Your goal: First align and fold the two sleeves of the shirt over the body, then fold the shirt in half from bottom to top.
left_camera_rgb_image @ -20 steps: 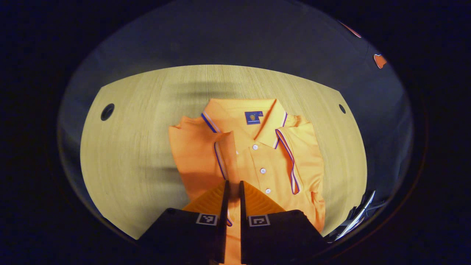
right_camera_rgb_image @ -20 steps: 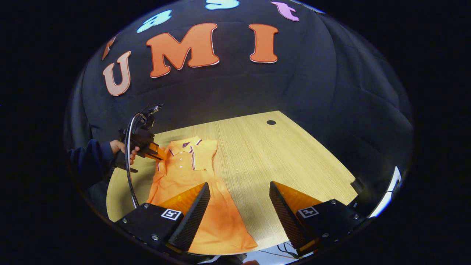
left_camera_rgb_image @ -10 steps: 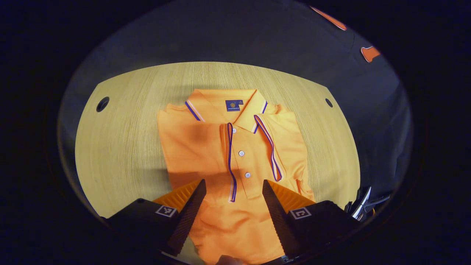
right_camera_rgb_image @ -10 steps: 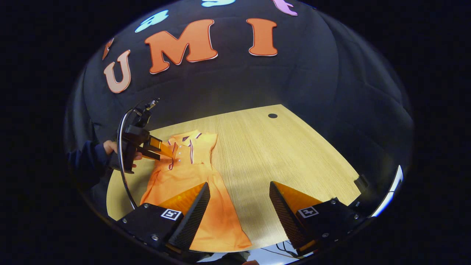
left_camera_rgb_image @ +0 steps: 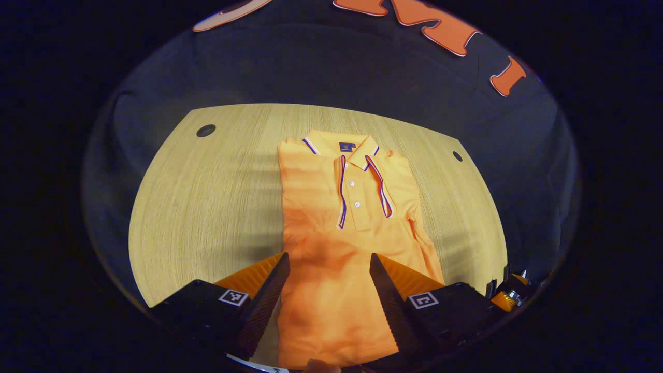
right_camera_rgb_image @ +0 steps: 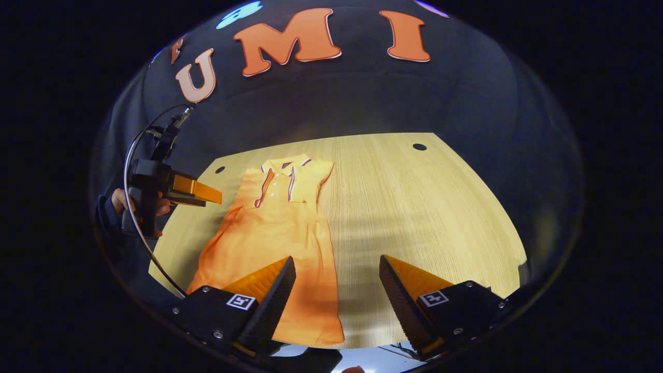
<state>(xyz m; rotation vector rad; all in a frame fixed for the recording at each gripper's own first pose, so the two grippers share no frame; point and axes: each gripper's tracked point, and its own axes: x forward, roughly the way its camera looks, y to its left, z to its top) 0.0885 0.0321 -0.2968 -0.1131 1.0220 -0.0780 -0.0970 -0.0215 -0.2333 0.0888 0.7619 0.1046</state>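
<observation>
Left tongs (left_camera_rgb_image: pixel 327 264): jaws wide apart, nothing held, hovering above the lower body of the shirt (left_camera_rgb_image: pixel 342 228). Right tongs (right_camera_rgb_image: pixel 336 269): likewise spread and empty, low over the near edge of the counter (right_camera_rgb_image: pixel 414 207), just beside the shirt's hem.

The shirt lies flat and face up on the counter, collar (left_camera_rgb_image: pixel 339 147) toward the far edge, hem (right_camera_rgb_image: pixel 305 331) toward the near one. Both sleeves appear folded in over the body, leaving a long narrow strip.

Handling, by judgement: thin knit, light, limp, will drape and slide on the smooth wood. Layers may shift if dragged. Best hold looks like the two hem corners, one per tongs, pinching all layers, then lifting and carrying toward the collar.
</observation>
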